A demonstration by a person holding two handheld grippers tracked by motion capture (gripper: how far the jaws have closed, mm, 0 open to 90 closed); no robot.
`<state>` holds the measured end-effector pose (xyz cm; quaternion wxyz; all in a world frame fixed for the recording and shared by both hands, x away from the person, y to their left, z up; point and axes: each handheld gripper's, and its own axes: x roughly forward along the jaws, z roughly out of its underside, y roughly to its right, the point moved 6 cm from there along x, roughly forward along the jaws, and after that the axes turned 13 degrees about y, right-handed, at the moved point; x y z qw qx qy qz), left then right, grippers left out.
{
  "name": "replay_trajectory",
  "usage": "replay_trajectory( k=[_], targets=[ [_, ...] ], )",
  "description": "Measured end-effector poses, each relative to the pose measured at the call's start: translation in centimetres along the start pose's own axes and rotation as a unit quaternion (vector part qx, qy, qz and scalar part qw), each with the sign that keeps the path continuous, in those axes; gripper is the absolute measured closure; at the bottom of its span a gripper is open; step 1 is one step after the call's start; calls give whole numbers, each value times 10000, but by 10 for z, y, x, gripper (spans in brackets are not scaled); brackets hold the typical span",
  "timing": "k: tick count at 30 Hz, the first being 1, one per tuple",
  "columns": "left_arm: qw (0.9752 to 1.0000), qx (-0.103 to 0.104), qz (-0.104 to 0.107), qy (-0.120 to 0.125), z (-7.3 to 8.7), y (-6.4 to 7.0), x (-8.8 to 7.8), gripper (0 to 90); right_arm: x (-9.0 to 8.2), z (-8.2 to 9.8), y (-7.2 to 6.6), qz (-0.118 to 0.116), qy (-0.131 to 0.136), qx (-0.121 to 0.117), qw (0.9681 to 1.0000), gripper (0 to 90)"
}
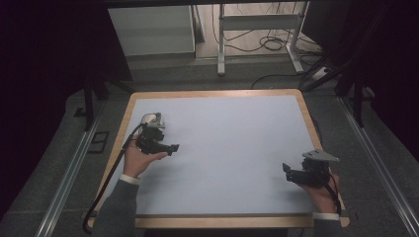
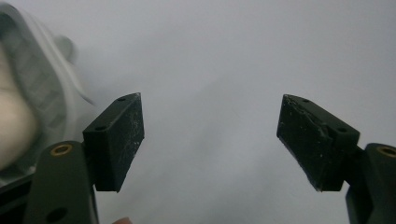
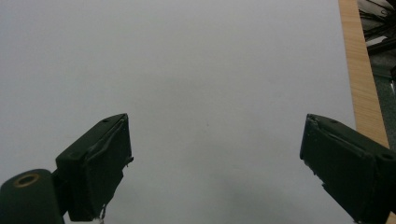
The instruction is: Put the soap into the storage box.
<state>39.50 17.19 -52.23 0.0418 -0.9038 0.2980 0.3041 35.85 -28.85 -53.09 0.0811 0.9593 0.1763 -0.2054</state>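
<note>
A small white and grey object (image 1: 151,118) lies on the white mat (image 1: 227,143) near its left edge. In the left gripper view it is a blurred pale grey casing with a cream part (image 2: 28,107), just left of the jaws. My left gripper (image 1: 170,147) (image 2: 210,123) is held just in front of that object, open, with nothing between its pads. My right gripper (image 1: 286,171) (image 3: 215,144) hovers low over the mat near the front right corner. It is open too, and bare mat shows between its jaws.
The mat covers a wooden table whose edge (image 1: 311,123) (image 3: 362,70) runs close to the right gripper. Beyond the table stand a white cabinet (image 1: 150,29) and a metal frame (image 1: 259,24) with cables on the floor. Metal rails (image 1: 69,173) flank the table.
</note>
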Motion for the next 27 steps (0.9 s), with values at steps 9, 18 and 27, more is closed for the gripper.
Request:
replay_trajectory(
  k=[9, 18, 27],
  targets=[
    [9999, 20, 140, -40, 35, 22, -4, 223, 0, 0, -2, -5, 5, -45, 10000, 87],
    [9995, 57, 143, -272, 57, 25, -2, 217, 0, -2, -4, -57, 43, -53, 10000, 87],
    [9998, -9, 148, -167, 56, 24, -3, 214, 0, -6, -9, -151, 154, -19, 9998, 86]
  ],
)
